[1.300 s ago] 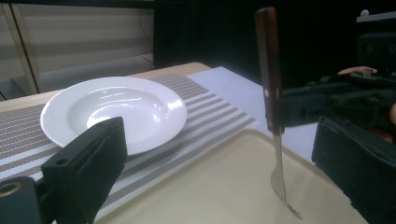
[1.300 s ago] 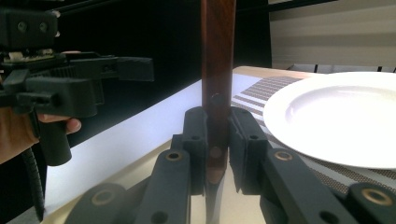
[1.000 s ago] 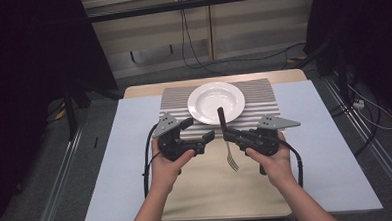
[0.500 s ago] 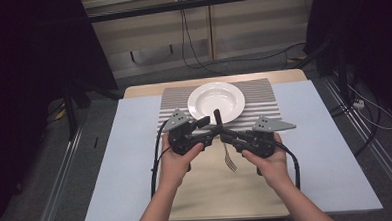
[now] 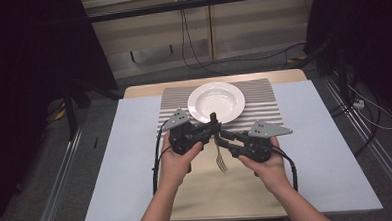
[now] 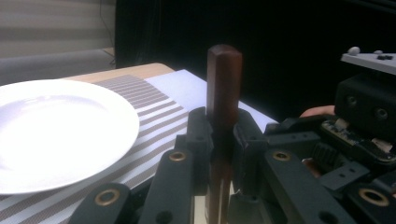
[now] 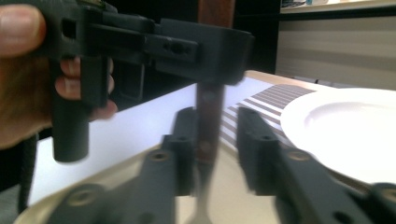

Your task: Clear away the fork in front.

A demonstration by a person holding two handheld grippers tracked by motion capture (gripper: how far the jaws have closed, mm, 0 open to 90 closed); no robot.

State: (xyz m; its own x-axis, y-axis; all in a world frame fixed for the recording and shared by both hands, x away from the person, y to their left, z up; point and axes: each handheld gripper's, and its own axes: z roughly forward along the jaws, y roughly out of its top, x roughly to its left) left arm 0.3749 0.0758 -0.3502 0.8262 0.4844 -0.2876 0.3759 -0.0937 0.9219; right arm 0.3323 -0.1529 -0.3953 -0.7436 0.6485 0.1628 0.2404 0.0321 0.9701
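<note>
A fork (image 5: pixel 220 161) with a dark wooden handle (image 6: pixel 224 79) stands upright, tines down, above the tan mat in front of the white plate (image 5: pixel 198 94). My left gripper (image 5: pixel 214 129) has just been closing and is now shut on the handle, with both pads pressed on it (image 6: pixel 223 135). My right gripper (image 5: pixel 223 138) meets it from the right, lower on the handle. Its jaws have just been opening and stand apart around the handle (image 7: pixel 208 116), with a gap on one side (image 7: pixel 217 140).
The plate (image 7: pixel 345 130) rests on a striped placemat (image 5: pixel 263 95) at the back of the table. A tan mat (image 5: pixel 212 195) lies under the hands, over a pale blue cover (image 5: pixel 131 158). Cables trail from both grippers. Dark stands flank the table.
My left gripper moved right to the fork and closed on its handle. The right gripper's jaws, shut on the fork before, have parted.
</note>
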